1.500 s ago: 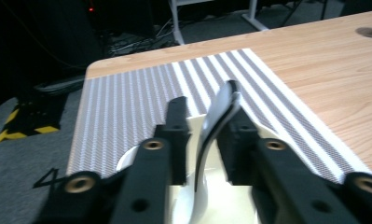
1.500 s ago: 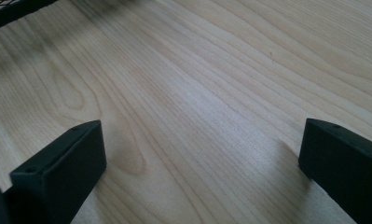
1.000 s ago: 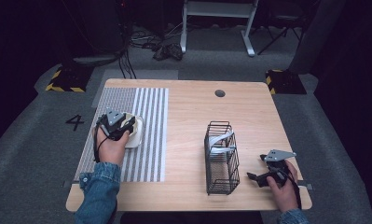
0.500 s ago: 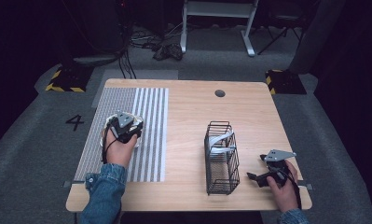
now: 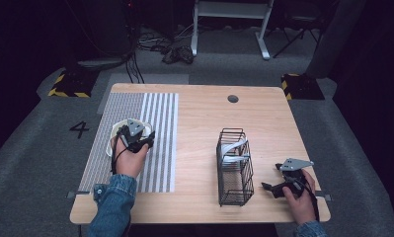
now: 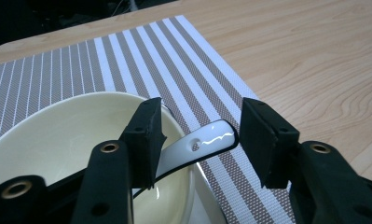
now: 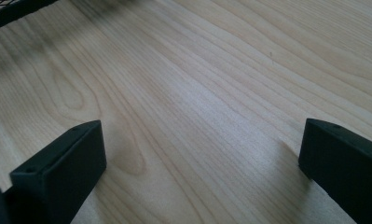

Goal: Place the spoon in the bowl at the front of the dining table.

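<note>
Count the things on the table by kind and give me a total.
Bowl: 1
Spoon: 1
Striped mat: 1
Wire basket: 1
Handheld tool: 2, left and right
Total: 6

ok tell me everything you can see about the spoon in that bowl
The spoon is glossy white, ceramic by its look, with a short flat handle that has a small hole near its rounded end. It lies tilted in the cream bowl, its handle resting on the rim and jutting out over the striped placemat. The handle sits between the open jaws of the left tongs, neither visibly touching it. Its scoop end is hidden.
</note>
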The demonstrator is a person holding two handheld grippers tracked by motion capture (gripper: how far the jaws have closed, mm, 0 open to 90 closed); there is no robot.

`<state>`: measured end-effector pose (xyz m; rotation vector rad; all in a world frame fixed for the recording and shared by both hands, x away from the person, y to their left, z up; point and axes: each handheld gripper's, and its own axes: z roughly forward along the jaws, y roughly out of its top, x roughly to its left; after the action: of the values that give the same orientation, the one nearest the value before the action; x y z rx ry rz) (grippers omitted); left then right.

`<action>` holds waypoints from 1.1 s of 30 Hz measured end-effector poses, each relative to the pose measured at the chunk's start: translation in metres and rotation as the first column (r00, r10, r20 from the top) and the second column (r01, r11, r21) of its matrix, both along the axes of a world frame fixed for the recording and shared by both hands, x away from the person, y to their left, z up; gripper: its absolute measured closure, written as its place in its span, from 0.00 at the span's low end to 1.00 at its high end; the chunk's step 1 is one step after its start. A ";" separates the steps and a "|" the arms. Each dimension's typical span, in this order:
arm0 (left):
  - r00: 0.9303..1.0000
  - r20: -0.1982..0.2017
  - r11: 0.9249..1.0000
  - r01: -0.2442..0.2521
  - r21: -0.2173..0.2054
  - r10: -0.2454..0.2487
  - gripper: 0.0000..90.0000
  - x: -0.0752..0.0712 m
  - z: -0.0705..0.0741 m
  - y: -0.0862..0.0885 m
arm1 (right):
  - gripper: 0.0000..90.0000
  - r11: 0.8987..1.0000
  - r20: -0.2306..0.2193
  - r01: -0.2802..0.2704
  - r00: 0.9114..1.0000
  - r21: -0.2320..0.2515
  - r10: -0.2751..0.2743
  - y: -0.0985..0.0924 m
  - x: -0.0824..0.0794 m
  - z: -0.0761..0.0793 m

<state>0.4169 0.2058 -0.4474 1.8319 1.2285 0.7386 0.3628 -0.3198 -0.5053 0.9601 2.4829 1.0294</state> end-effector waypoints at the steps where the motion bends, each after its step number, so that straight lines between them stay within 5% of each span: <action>1: 1.000 0.020 1.000 -0.003 -0.022 0.003 0.52 -0.003 0.005 0.000 | 0.01 1.000 0.000 0.000 1.000 0.000 0.000 0.000 0.000 0.000; 7: 0.998 0.062 0.997 -0.012 -0.072 0.016 0.46 -0.012 0.019 0.001 | 0.01 1.000 -0.001 0.000 1.000 0.000 0.000 0.000 0.000 0.000; 10: 0.997 0.076 0.991 -0.015 -0.135 0.025 0.45 -0.019 0.030 0.002 | 0.01 1.000 0.000 0.000 1.000 -0.001 0.000 0.000 0.000 0.000; 21: 0.993 0.120 0.987 0.020 -0.160 -0.001 0.43 -0.046 0.059 -0.009 | 0.01 1.000 -0.001 -0.004 1.000 -0.001 0.004 0.000 0.001 0.000; 33: 0.989 0.137 0.988 0.070 -0.139 -0.051 0.39 -0.081 0.081 -0.016 | 0.01 1.000 -0.001 -0.004 1.000 -0.001 0.004 0.000 0.001 0.000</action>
<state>0.3357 0.1897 -0.3663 1.6678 1.1054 0.7081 0.3633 -0.3196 -0.5053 0.9561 2.4868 1.0289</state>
